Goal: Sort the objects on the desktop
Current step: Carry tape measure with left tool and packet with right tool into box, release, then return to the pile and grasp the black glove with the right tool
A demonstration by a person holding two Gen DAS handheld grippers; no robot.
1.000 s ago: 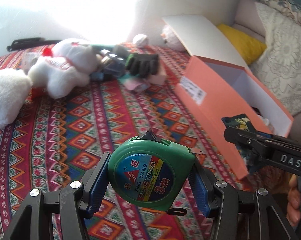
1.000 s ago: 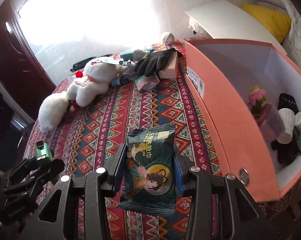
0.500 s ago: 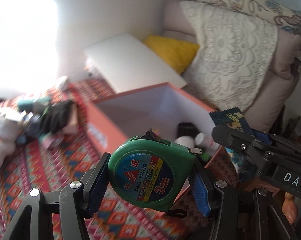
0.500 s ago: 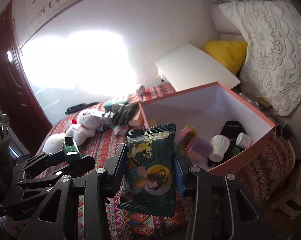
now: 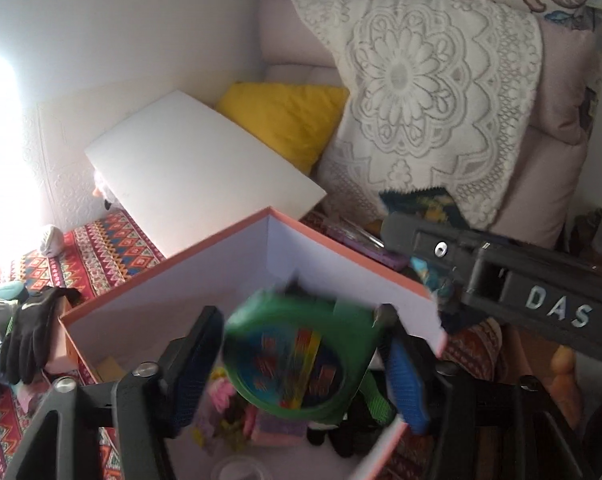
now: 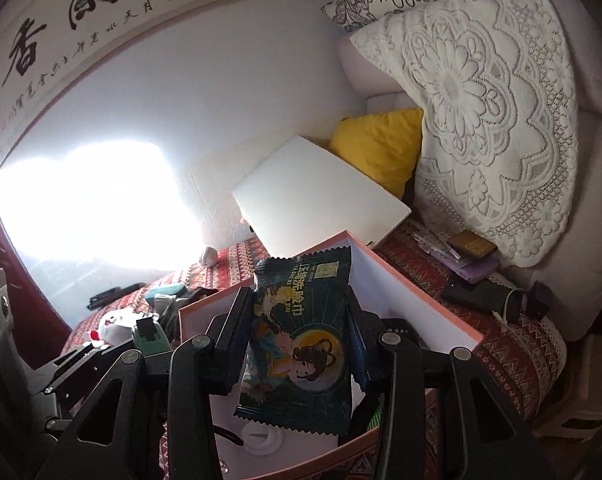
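Over the open orange box [image 5: 173, 258], my left gripper [image 5: 305, 368] has its blue-padded fingers [image 5: 405, 384] on either side of a green tape measure [image 5: 301, 360]. The tape measure is tilted and motion-blurred while the fingers look sharp, so it appears loose between them. My right gripper [image 6: 297, 308] is shut on a dark green snack packet [image 6: 301, 344], held upright above the same box [image 6: 421, 288]. In the left wrist view that packet [image 5: 421, 200] shows past the box's far right corner.
Inside the box lie a pink flower toy [image 5: 221, 392] and dark items. The white lid [image 5: 197, 168] leans behind it. A black glove [image 5: 29, 332] lies left on the patterned cloth. A purple case [image 6: 473, 268] lies right, before the lace-covered sofa [image 5: 421, 100].
Both grippers swung from the patterned cloth to above the box. The tape measure, held firm before, now tilts and blurs between the left fingers. The packet stays gripped.
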